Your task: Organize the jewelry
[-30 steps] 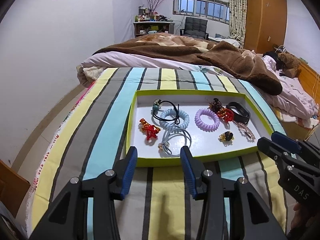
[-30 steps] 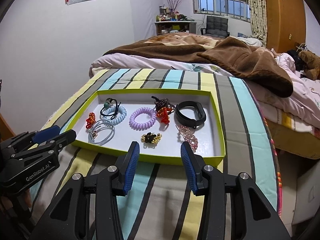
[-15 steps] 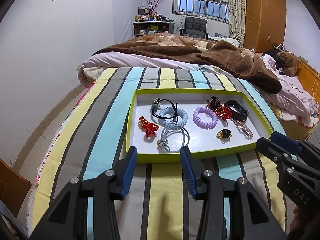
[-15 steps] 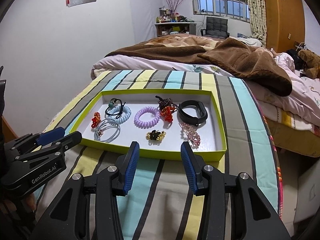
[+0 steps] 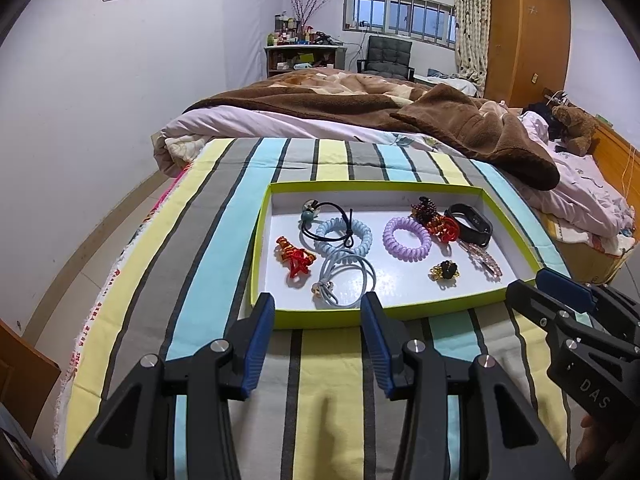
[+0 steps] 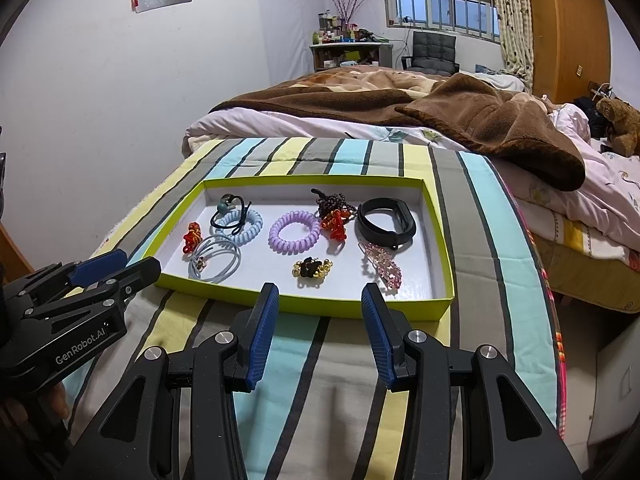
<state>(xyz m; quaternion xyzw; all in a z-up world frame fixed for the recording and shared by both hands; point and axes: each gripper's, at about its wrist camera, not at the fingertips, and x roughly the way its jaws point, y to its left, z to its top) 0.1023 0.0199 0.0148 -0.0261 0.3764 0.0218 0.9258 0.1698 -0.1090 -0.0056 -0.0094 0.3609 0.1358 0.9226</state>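
A shallow lime-green cardboard tray with a white floor [image 5: 264,236] lies on the striped bedspread [image 5: 208,248] and holds the jewelry: a lilac spiral hair coil [image 5: 407,235] near its middle, a pale blue spiral coil [image 5: 344,236] left of that, and a black wristband [image 5: 470,224] toward its right end. Just before the tray's near rim, the left gripper [image 5: 318,334] and right gripper [image 6: 318,330] hover side by side, jaws spread wide and holding nothing.

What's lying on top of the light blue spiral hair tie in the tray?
A black elastic hair tie with a greenish bead crosses over the light blue spiral hair tie in the tray. The stretch of spiral beneath the elastic is covered.
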